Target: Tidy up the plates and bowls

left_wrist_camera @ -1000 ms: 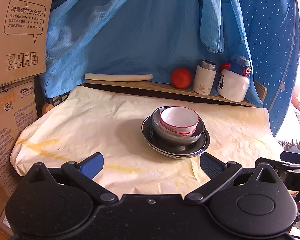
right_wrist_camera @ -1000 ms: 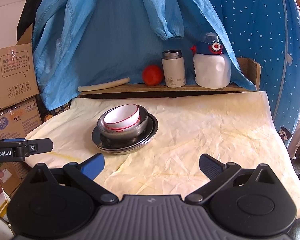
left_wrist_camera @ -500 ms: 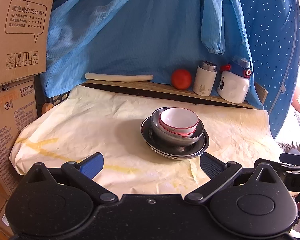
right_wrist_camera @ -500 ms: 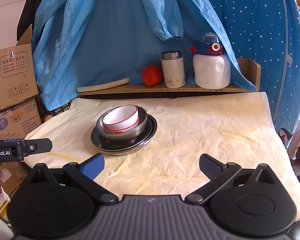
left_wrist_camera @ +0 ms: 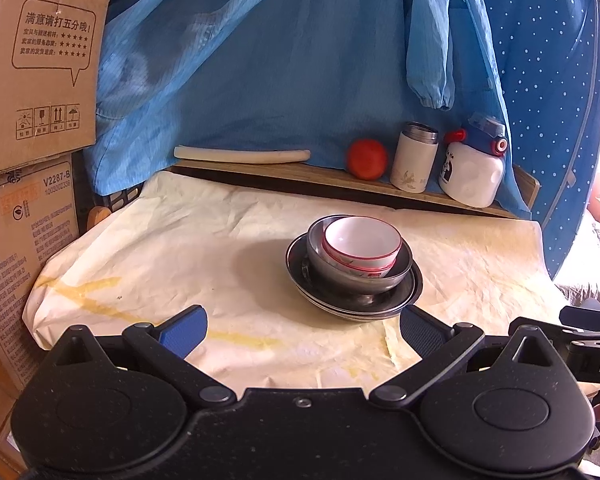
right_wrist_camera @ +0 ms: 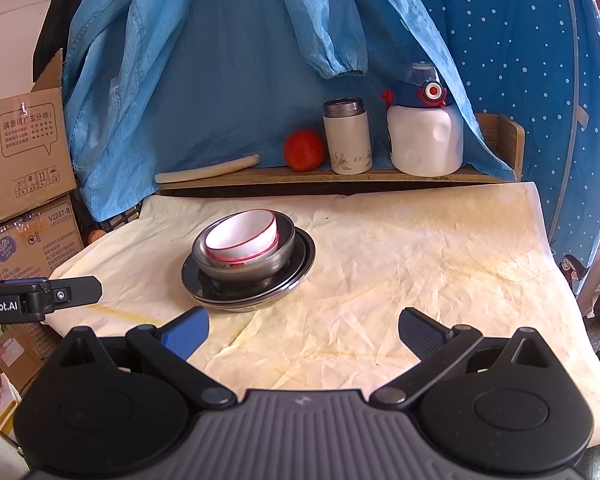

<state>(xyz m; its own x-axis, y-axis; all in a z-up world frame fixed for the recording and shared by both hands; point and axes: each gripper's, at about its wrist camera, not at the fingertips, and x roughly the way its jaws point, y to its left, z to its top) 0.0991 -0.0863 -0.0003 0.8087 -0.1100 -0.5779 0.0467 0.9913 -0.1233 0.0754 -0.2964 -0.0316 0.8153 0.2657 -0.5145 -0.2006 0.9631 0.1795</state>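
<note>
1 stack sits left of centre on the table [right_wrist_camera: 420, 256]: 2 red-rimmed white bowls [right_wrist_camera: 242, 236] nested in 1 steel bowl [right_wrist_camera: 260, 262], on 2 steel plates [right_wrist_camera: 296, 276]. Creased cream paper covers the table; blue cloth hangs behind. The left gripper [left_wrist_camera: 303, 326] and right gripper [right_wrist_camera: 303, 325] both stand wide apart, empty, touching nothing.

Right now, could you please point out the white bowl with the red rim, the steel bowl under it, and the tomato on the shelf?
white bowl with the red rim [left_wrist_camera: 362, 236]: left wrist view, inner wall.
steel bowl [right_wrist_camera: 278, 258]: right wrist view, outer side wall.
tomato [right_wrist_camera: 304, 149]: right wrist view, front face.
</note>
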